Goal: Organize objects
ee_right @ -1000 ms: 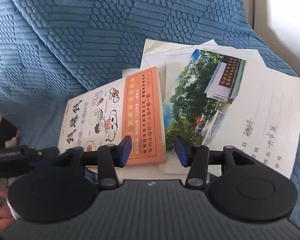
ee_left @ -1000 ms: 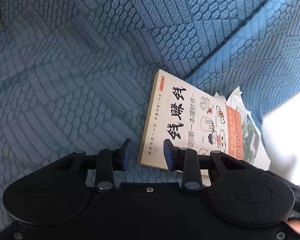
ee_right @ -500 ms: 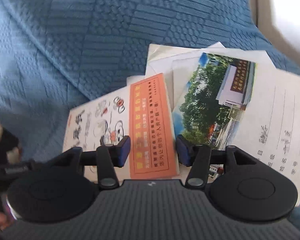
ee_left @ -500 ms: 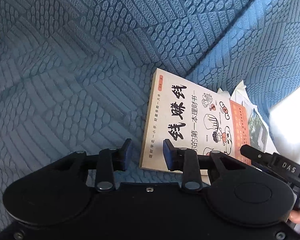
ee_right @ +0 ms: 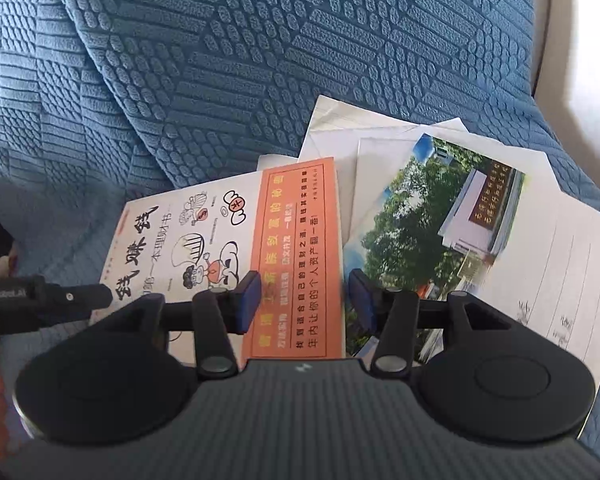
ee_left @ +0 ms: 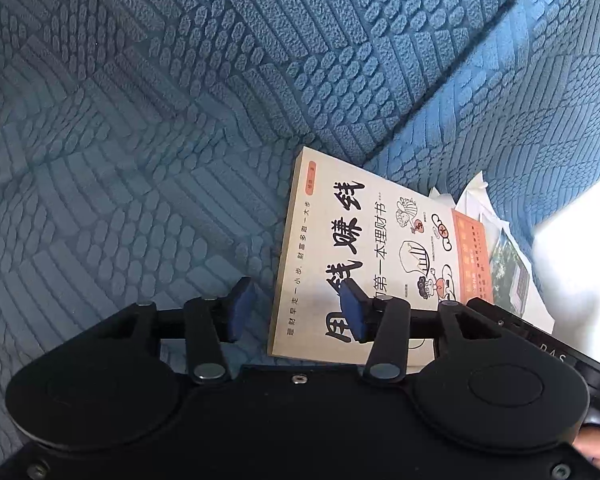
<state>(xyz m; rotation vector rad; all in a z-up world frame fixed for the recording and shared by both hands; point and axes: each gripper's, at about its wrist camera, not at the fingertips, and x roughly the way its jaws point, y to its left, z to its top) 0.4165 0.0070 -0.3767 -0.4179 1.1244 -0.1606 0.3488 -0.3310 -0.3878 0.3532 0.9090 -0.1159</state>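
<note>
The left gripper (ee_left: 294, 312) is opening its jaws; the near left corner of a book (ee_left: 364, 256) lies between and below its blue pads (ee_left: 239, 310), and they do not press on it. The right gripper (ee_right: 304, 306) hovers with its jaws partly apart, easing inward a little, holding nothing; under the gap sits the orange band (ee_right: 300, 256) along the book's (ee_right: 188, 240) edge. The book lies flat on a blue textured sofa cover (ee_left: 140, 160), cover up, with cartoon drawings and large black characters. Just beside it on the right, partly under its edge, loose papers (ee_right: 380, 144) lie spread out, topped by a sheet with a photo of trees and a building (ee_right: 440, 232) and handwritten lines. The tip of the left gripper shows at the left edge of the right wrist view.
</note>
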